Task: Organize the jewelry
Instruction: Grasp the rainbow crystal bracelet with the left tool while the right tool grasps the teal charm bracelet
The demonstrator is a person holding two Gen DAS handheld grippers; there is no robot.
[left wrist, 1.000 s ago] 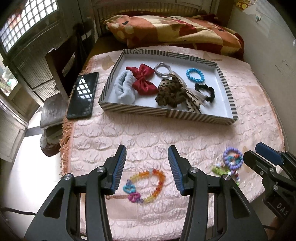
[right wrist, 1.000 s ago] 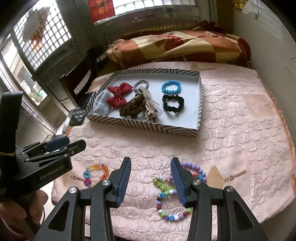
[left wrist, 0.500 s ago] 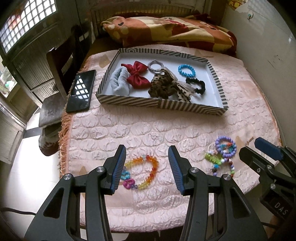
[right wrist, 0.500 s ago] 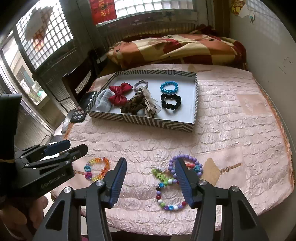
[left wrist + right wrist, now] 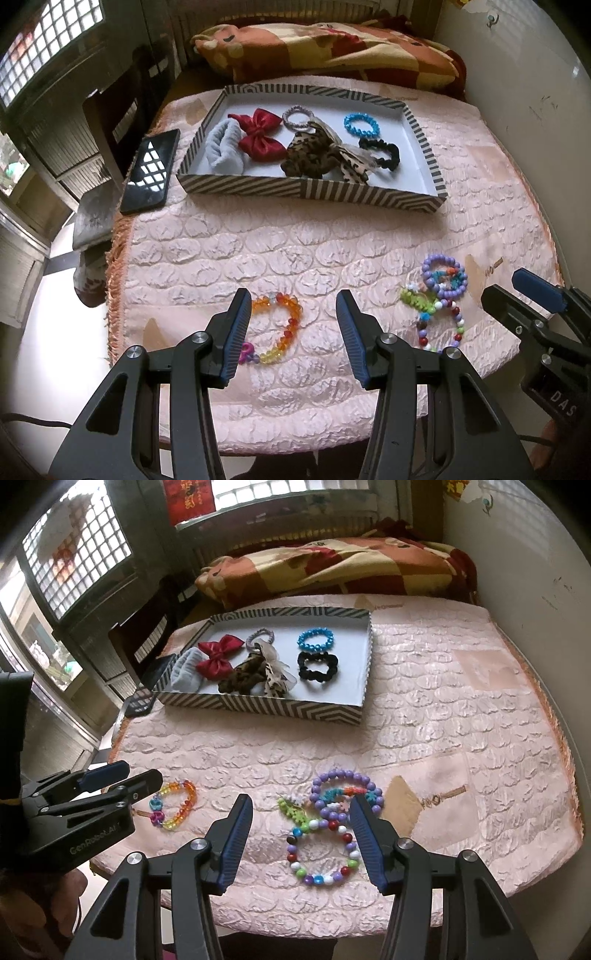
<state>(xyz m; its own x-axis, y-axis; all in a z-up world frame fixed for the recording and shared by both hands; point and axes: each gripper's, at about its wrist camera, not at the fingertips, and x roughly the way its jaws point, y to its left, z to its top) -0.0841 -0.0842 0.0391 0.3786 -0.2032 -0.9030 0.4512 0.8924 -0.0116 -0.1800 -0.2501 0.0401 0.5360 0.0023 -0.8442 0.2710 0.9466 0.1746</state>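
Pink quilted table (image 5: 258, 251), striped tray (image 5: 314, 192), phone (image 5: 149, 171), orange bracelet (image 5: 284, 328), beaded bracelets (image 5: 328, 834)

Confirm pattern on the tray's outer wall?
Black-and-white chevron stripes on the tray; clearest in the right wrist view.

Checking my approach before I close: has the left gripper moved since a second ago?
Yes. The left gripper has pulled back toward the table's near edge: the striped tray now sits farther off, and the orange bead bracelet lies between its open fingers.
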